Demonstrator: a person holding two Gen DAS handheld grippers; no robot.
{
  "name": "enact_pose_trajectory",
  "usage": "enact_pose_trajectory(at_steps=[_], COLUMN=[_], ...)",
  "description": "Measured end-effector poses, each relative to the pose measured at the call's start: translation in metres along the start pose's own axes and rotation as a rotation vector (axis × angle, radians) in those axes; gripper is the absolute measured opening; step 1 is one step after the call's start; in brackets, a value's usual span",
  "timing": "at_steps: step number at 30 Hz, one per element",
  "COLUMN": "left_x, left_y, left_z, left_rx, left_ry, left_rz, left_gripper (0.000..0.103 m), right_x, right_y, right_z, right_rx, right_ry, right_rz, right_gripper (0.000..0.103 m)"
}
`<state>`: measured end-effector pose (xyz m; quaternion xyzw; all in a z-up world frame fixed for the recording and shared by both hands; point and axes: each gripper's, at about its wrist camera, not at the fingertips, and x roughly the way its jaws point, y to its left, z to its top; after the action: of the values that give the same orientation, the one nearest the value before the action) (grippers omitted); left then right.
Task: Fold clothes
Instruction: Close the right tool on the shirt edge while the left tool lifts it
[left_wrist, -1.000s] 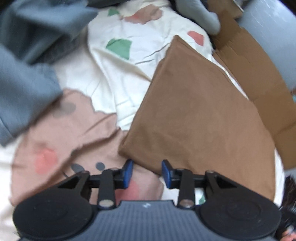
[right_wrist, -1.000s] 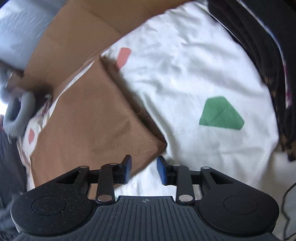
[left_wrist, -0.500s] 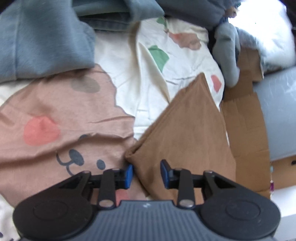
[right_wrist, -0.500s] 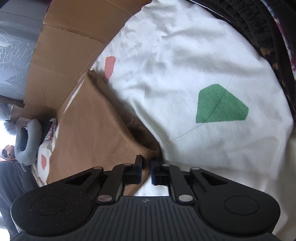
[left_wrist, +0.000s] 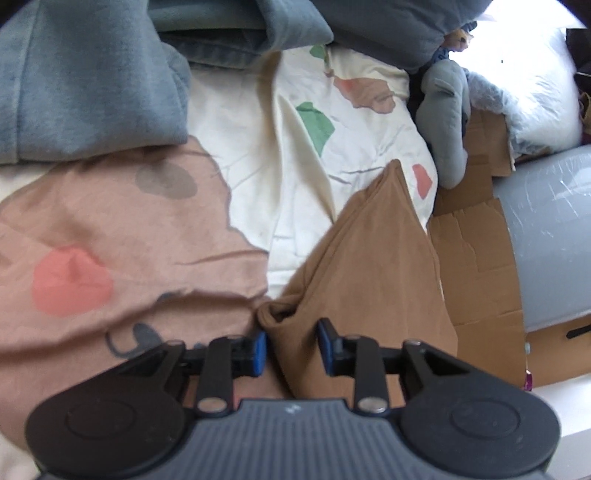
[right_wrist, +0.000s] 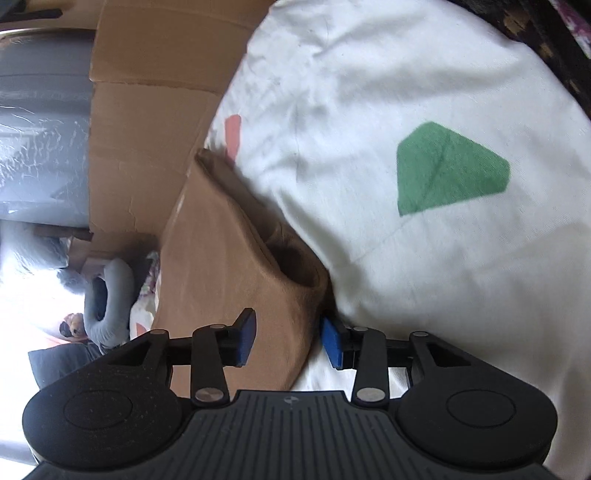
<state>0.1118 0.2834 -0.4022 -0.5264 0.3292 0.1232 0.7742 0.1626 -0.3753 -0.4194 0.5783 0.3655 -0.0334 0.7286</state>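
In the left wrist view the jaws of the left gripper (left_wrist: 291, 345) stand partly spread at the bottom centre of the frame, with the near corner of the folded brown cloth (left_wrist: 373, 266) between the blue pads; whether the pads press on it I cannot tell. The cloth runs up and to the right from there, lying on the cream bedsheet printed with green, red and tan shapes (left_wrist: 258, 155). A pile of blue-grey garments (left_wrist: 85, 74) fills the upper left, and flattened brown cardboard (left_wrist: 476, 258) lies along the right edge of the cloth. In the right wrist view the jaws of the right gripper (right_wrist: 288, 341) have just been opening and now stand apart, the other near corner of the folded brown cloth (right_wrist: 221, 266) lying between them with a gap beside each pad. The bedsheet (right_wrist: 406, 92) fills the right of the frame, cardboard (right_wrist: 147, 110) the upper left.
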Motion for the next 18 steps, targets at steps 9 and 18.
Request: enact_pose_trajectory(at_steps=[9,18], left_x=[0.001,-0.022], left_y=[0.002,-0.012], left_z=[0.000,-0.001], left_rx=[0.002,-0.003], left_ry=[-0.002,-0.004], left_rz=[0.006,0.034], left_gripper=[0.017,0.006], right_x=[0.014,0.002], right_y=[0.006,0.021], right_z=[0.004,0.018], right_rx=[-0.043,-0.098], right_ry=[-0.047,-0.024], right_rz=[-0.010,-0.046], right_gripper=[0.009,0.001])
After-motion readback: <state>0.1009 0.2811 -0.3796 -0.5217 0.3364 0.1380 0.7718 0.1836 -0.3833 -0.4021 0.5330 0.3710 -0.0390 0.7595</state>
